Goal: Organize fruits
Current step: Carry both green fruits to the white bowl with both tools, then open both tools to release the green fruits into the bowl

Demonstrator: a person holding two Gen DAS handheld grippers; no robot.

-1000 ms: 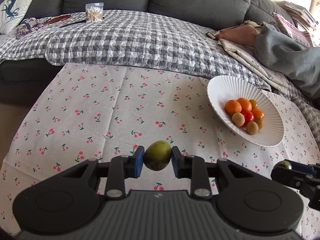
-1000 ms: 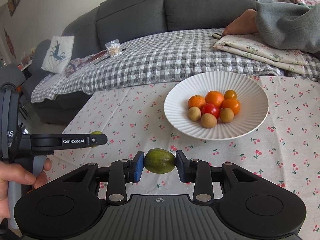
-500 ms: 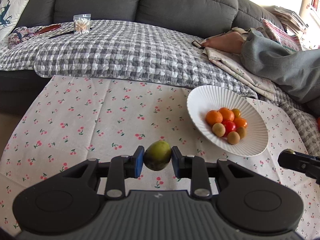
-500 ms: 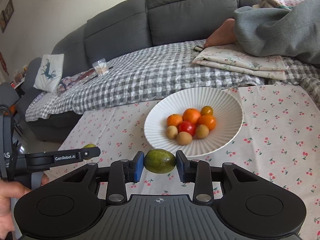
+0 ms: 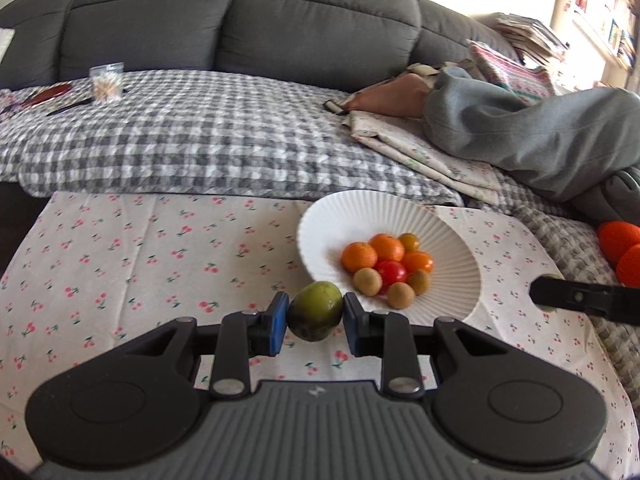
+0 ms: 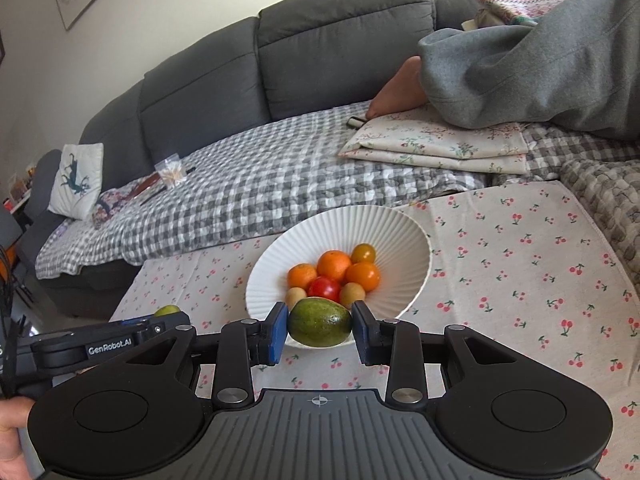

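My left gripper (image 5: 315,315) is shut on a small yellow-green fruit (image 5: 315,311), held above the cherry-print cloth just left of the white ribbed bowl (image 5: 332,224). My right gripper (image 6: 320,326) is shut on a larger green fruit (image 6: 320,322), at the bowl's (image 6: 404,236) near rim. The bowl holds several small fruits: oranges (image 6: 334,266), a red tomato (image 6: 323,288) and tan round ones (image 5: 367,281). The left gripper shows at the right wrist view's lower left (image 6: 166,314); the right gripper's finger reaches into the left wrist view from the right (image 5: 576,298).
A grey sofa with a checked blanket (image 5: 192,136) runs behind the table. A person's foot (image 6: 394,94) and grey-clad leg (image 5: 540,132) rest on folded floral cloth (image 6: 436,148). Two orange objects (image 5: 622,248) lie at the far right. A bag of cotton swabs (image 5: 106,84) sits on the blanket.
Both grippers have carried their green fruits closer to the bowl and a little higher. The bowl now sits nearer the middle of both views. Both grips are unchanged.
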